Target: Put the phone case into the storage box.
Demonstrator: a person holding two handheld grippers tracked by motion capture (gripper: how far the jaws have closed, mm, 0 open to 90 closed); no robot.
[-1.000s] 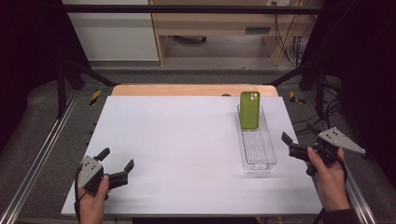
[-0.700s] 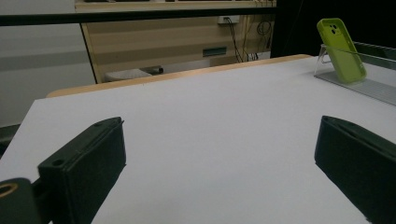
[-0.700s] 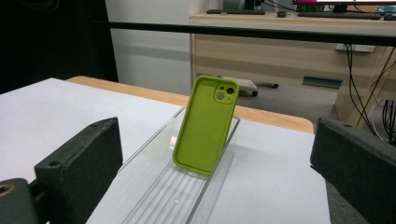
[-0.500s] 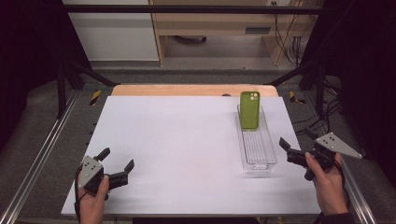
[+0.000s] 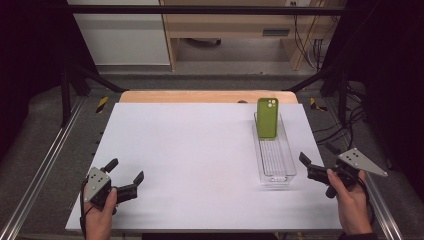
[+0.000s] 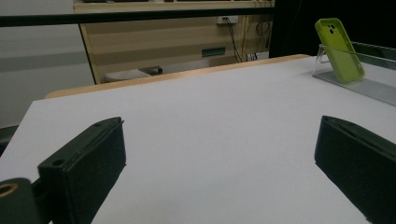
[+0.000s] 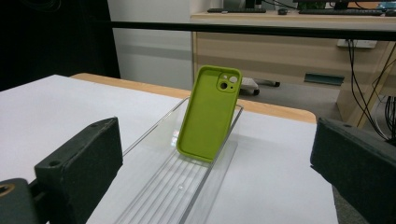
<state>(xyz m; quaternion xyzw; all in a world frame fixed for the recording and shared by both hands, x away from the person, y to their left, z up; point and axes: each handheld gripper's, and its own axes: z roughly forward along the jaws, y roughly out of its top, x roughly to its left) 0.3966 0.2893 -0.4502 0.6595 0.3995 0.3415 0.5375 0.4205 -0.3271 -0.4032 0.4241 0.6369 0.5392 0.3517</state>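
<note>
A lime-green phone case (image 5: 267,117) stands tilted against the far end of a clear ribbed tray (image 5: 274,162) on the right of the white table (image 5: 200,150). My right gripper (image 5: 317,154) is open and empty just right of the tray's near end. In the right gripper view the case (image 7: 208,114) and the tray (image 7: 182,186) lie ahead between the jaws of the right gripper (image 7: 215,135). My left gripper (image 5: 126,170) is open and empty at the near left of the table. From the left gripper (image 6: 219,140), the case (image 6: 339,49) appears far off to the right.
A wooden strip (image 5: 207,96) runs along the table's far edge. Metal rails (image 5: 45,165) flank both sides of the table. Cables (image 5: 345,115) hang off the right side. Bare white surface spans the middle and left of the table.
My right gripper has shifted a little left and nearer, closer to the tray's near end. The left gripper, case and tray have not moved.
</note>
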